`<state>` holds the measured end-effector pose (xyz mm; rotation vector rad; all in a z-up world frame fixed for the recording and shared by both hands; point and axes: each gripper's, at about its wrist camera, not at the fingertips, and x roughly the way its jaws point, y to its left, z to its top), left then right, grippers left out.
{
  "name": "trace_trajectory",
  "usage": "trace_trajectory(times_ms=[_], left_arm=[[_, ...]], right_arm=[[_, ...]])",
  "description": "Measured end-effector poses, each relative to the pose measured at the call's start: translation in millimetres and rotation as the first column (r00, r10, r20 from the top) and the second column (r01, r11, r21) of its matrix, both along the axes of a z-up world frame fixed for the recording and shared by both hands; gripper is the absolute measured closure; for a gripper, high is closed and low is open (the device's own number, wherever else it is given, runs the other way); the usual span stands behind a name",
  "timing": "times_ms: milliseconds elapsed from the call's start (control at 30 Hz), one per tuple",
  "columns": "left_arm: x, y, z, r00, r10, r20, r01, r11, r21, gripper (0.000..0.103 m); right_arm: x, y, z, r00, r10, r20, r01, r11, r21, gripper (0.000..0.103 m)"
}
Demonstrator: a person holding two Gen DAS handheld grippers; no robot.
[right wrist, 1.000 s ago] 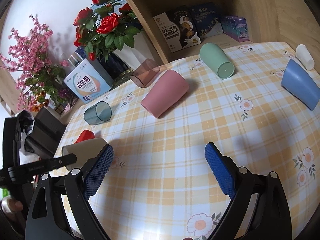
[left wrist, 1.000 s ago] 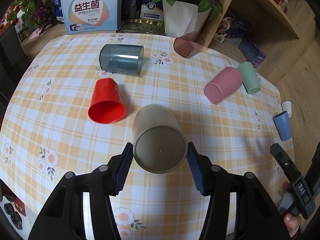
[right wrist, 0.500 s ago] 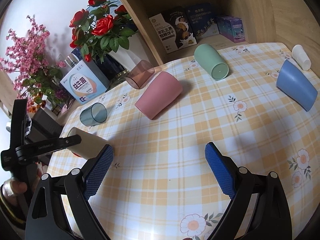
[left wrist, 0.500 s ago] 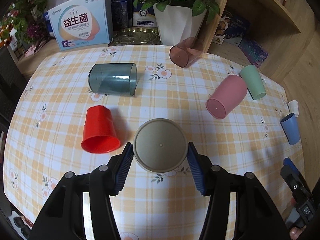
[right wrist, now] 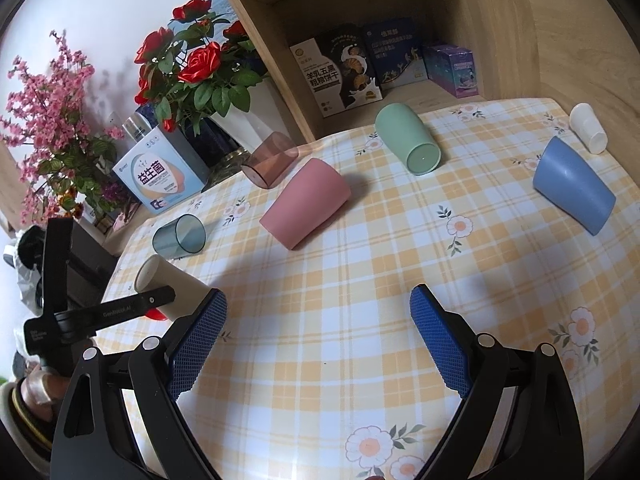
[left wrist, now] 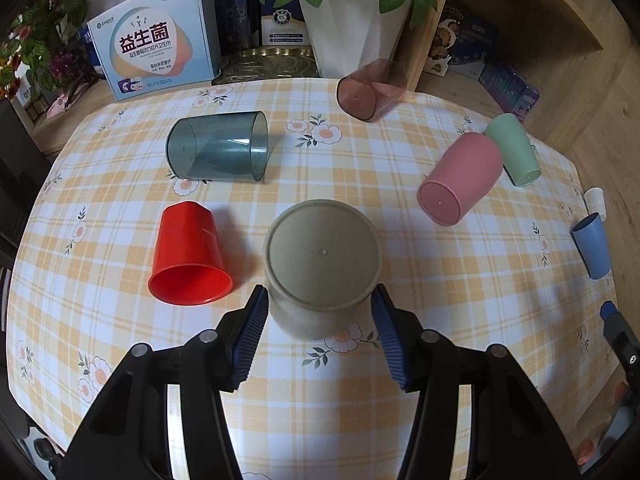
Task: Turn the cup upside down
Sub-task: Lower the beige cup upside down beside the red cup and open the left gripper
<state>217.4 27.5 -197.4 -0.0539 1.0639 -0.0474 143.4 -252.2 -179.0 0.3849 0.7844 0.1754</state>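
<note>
The left gripper [left wrist: 320, 330] is closed on the beige cup [left wrist: 322, 268], base up, at 6 o'clock on the table [left wrist: 460, 280]. The cup seems light, stiff and smooth; the mid-wall hold suits it. The right gripper [right wrist: 318, 338] is wide open and empty.

Beige cup [left wrist: 322, 268] tilted, base up, above tablecloth.
</note>
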Motion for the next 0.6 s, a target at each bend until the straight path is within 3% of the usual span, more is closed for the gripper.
trace_trajectory(times_ms=[167, 333, 467, 600], left_arm=[[-8, -2, 14, 0.999, -0.017, 0.039, 0.018, 1.0, -0.002, 0.048], [-25, 0, 45, 0.992, -0.019, 0.128, 0.02, 1.0, -0.005, 0.014], [-43, 3, 80, 0.977, -0.008, 0.212, 0.009, 1.0, -0.003, 0.006], [-66, 8, 117, 0.952, 0.01, 0.306, -0.014, 1.0, 0.011, 0.006]], right_arm=[[-3, -2, 14, 1.0, -0.002, 0.018, 0.002, 1.0, -0.023, 0.013], [-7, -6, 40, 0.998, -0.005, 0.057, 0.009, 0.998, -0.059, 0.013], [-16, -12, 68, 0.995, -0.015, 0.096, 0.025, 0.994, -0.105, 0.013], [-27, -17, 98, 0.99, -0.033, 0.136, 0.054, 0.986, -0.155, 0.013]])
